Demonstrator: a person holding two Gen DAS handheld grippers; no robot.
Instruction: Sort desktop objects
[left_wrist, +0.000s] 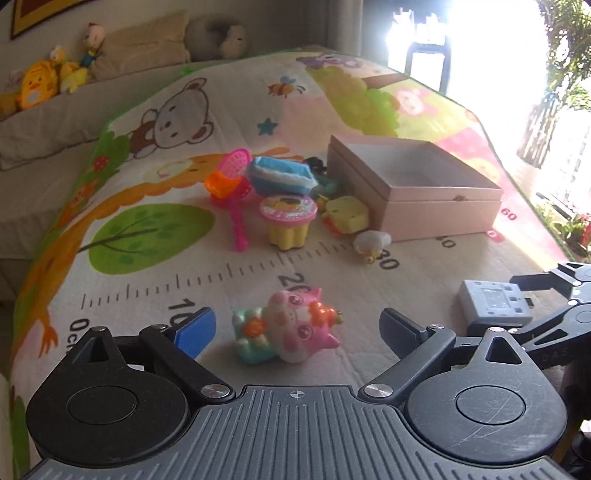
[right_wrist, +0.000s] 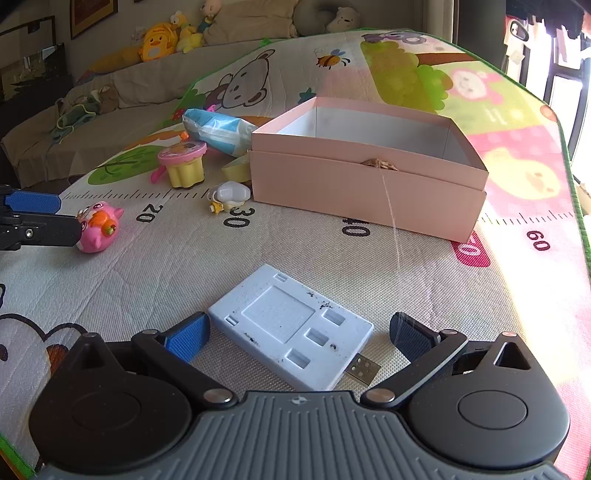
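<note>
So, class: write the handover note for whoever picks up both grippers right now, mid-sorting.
Left gripper: open, pink cat toy lying between its fingers on the mat, not gripped.
Right gripper: open, straddling the pale blue USB device, pads not touching it.
Pink box: open on the mat; nothing visible inside.
Near the box: yellow cup with pink lid, small white toy, pink net scoop, blue pouch.
Done: nothing sorted, it seems.
Left: probably everything goes into the box.

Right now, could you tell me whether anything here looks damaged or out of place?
The pale blue USB device between the right tool's open jaws has dark specks on its face, and the pink box's front rim has a torn spot.
</note>
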